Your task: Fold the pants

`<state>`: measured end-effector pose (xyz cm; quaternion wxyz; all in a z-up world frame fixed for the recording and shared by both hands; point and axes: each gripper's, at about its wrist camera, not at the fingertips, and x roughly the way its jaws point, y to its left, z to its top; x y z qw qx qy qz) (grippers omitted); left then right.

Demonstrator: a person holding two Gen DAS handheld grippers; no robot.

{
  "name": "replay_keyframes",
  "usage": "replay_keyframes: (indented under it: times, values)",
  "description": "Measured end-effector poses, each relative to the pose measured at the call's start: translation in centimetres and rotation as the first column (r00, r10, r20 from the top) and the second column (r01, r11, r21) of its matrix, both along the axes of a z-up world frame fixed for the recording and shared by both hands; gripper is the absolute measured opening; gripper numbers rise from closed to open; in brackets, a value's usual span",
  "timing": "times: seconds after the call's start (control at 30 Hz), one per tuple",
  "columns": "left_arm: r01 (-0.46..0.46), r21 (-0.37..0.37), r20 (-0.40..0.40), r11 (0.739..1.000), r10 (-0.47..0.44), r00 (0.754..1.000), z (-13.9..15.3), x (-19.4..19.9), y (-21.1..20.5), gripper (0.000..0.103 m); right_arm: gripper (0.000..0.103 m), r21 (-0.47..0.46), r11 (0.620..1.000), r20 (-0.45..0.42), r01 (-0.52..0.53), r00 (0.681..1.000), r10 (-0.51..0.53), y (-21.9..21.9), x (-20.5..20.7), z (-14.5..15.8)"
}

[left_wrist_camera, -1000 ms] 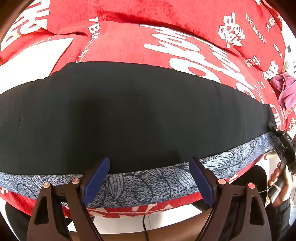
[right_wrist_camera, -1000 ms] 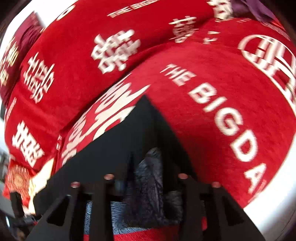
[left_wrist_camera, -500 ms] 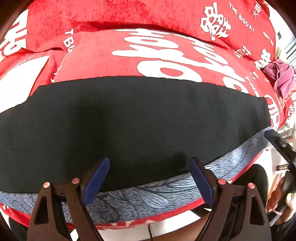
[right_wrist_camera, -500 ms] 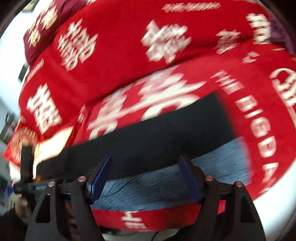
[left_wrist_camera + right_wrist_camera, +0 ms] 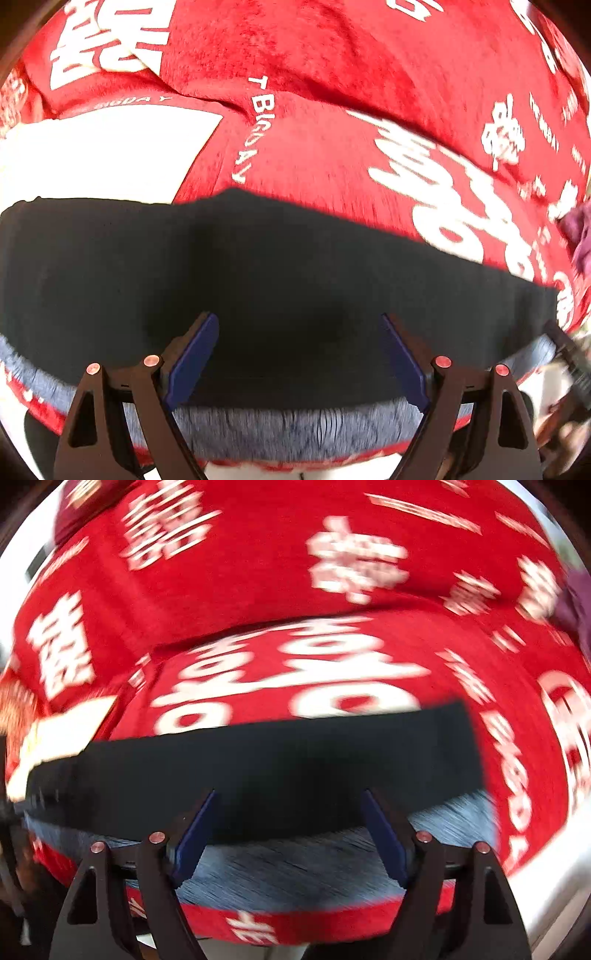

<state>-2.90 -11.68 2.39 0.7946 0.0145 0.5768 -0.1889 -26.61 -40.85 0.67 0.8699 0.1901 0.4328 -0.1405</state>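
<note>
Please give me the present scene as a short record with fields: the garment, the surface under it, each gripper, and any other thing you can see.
garment: black pants lying flat, a strip of grey-blue patterned fabric along the near edge
surface: red cover with white lettering
left gripper: open, holding nothing, over the near edge of the pants
right gripper: open, holding nothing, over the near edge of the pants
other: purple cloth at the far right
image quality: right wrist view blurred

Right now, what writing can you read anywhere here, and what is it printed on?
"T BIGDAY": white letters on the red blanket, left camera.
"BIGDAY": fainter, near the blanket's white patch.
Big white characters: too blurred to read in both views.
Black pants: no writing.
</note>
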Motion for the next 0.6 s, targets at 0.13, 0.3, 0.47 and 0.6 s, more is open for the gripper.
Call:
replay_keyframes:
  times: [0.13,0.3,0.47,0.6]
  values:
    - [-0.082,0.123,-0.017,0.989,0.084,0.996,-3.1,2.8,2.9,0.088,0.082,0.004,0.992,-0.048,-0.129,0.990,0.129,2.9,5.1,-0.9]
    - [-0.053,-0.011,-0.024,0.999,0.052,0.998,-2.1,1.5,8.8,0.088,0.082,0.036,0.986,-0.092,-0.161,0.982,0.164,2.7,3.6,-3.5]
    - [-0.044,0.009,-0.006,0.999,0.044,0.999,-1.0,-0.1,12.1,0.088,0.082,-0.039,0.985,-0.147,-0.166,0.976,0.158,1.0,0.6,-4.2]
    - [-0.151,0.247,0.073,0.957,0.137,0.988,-0.6,-0.5,13.7,0.088,0.083,-0.061,0.992,-0.178,-0.114,0.979,0.102,-1.8,-1.6,-4.2]
